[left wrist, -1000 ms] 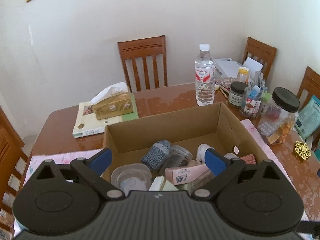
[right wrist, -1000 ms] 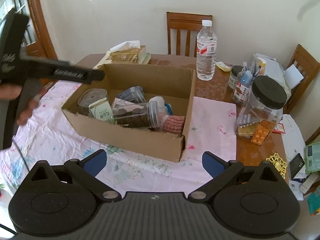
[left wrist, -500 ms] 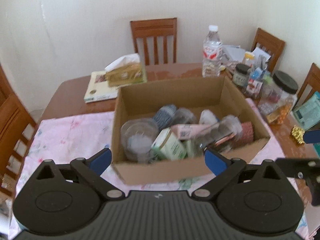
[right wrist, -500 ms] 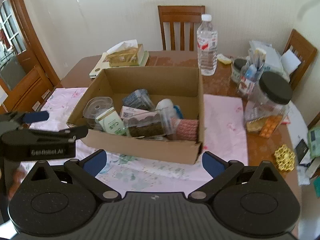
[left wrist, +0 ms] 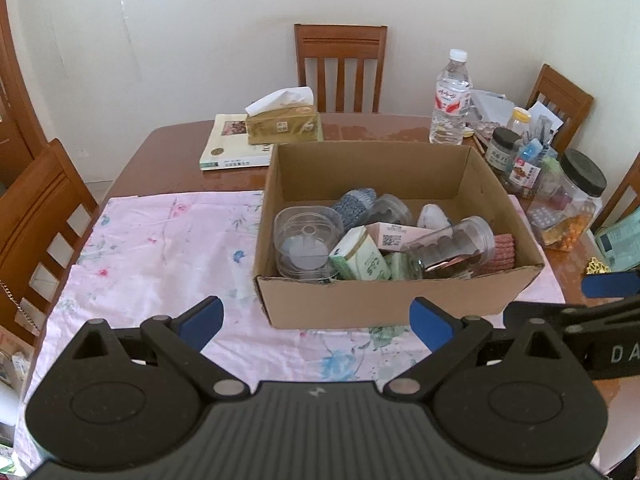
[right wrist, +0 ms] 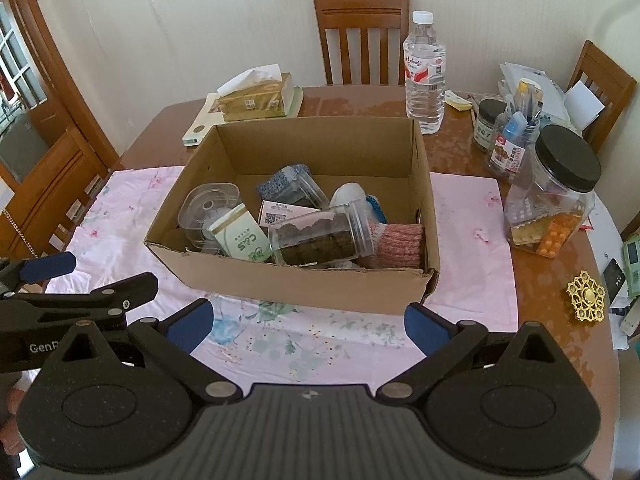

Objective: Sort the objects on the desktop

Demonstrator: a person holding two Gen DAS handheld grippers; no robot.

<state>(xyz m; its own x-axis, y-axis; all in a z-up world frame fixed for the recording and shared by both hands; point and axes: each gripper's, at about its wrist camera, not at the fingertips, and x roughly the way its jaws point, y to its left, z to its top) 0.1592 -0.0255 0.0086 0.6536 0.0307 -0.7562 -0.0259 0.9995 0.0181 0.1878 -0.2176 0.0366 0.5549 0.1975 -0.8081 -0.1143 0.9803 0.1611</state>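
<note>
Wooden dining table (left wrist: 168,148) against a cream wall, chairs around, pink floral cloth (left wrist: 160,248) over the near half. Cardboard box (right wrist: 320,284) sitting on the cloth, open top, near wall facing both cameras.

Task status, judged from the layout: barely started or not started. Box full of mixed stuff: clear round container (left wrist: 306,242) at left, green-and-white carton (left wrist: 362,260), pink carton with QR code (left wrist: 394,236), clear jar with brown contents (right wrist: 320,238) lying on its side, pink knitted piece (right wrist: 398,246) at right, blue-grey knitted piece (left wrist: 356,204) toward the back. Nothing laid out on the cloth beside the box, so no sorted groups visible. All of it left to do, probably.

Other clutter on bare table, well apart from the box: tissue box (left wrist: 284,124) on a book, water bottle (right wrist: 424,76), black-lidded jar (right wrist: 556,196) and smaller jars at right. Unclear whether part of the job.

Left gripper (left wrist: 316,320): hovering over the cloth, short of the box's near wall, aimed at box centre, fingers wide apart, holding nothing. Right gripper (right wrist: 308,322): same stance, just beside the left one, level with it, fingers spread, empty. Each tool's finger visible at the edge of the other's view. Neither touching box or contents.
</note>
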